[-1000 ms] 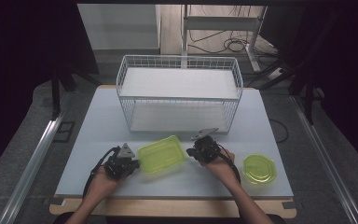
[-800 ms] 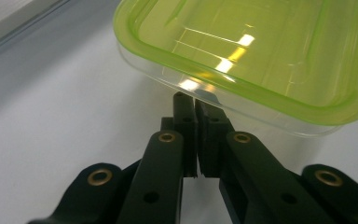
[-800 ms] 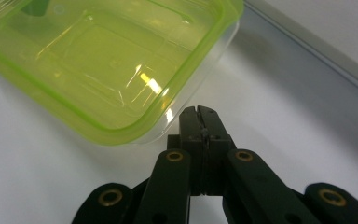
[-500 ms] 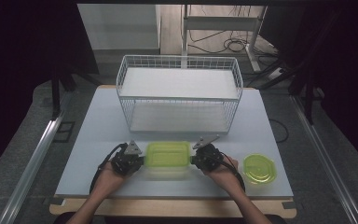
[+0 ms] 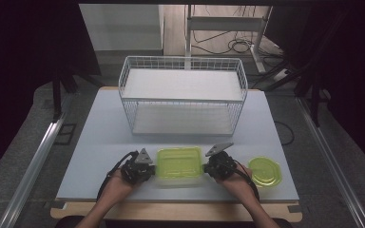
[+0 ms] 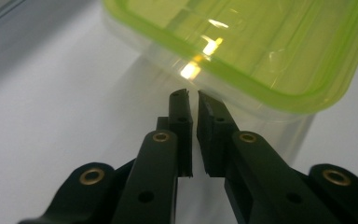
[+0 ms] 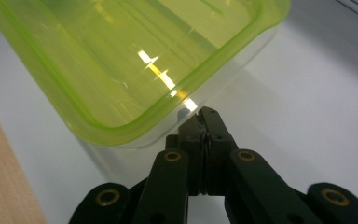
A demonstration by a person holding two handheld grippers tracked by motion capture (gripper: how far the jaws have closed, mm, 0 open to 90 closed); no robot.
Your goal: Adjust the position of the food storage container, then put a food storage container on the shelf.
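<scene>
1. We see the lidded green container (image 5: 179,162) resting on the tabletop (image 5: 100,128) near the middle of its front edge, long side parallel to that edge.
2. Our left gripper (image 5: 145,169) sits at the container's left end; in the left gripper view its fingers (image 6: 181,112) are nearly pressed together, a thin slit between them, tips against the clear wall under the rim, pinching nothing.
3. Our right gripper (image 5: 210,167) sits at the right end, its fingers (image 7: 210,122) pressed together, tips at the wall below the lid.
4. A round green lid (image 5: 264,171) lies near the front right corner.
5. A white wire basket (image 5: 183,95) stands toward the back edge.
</scene>
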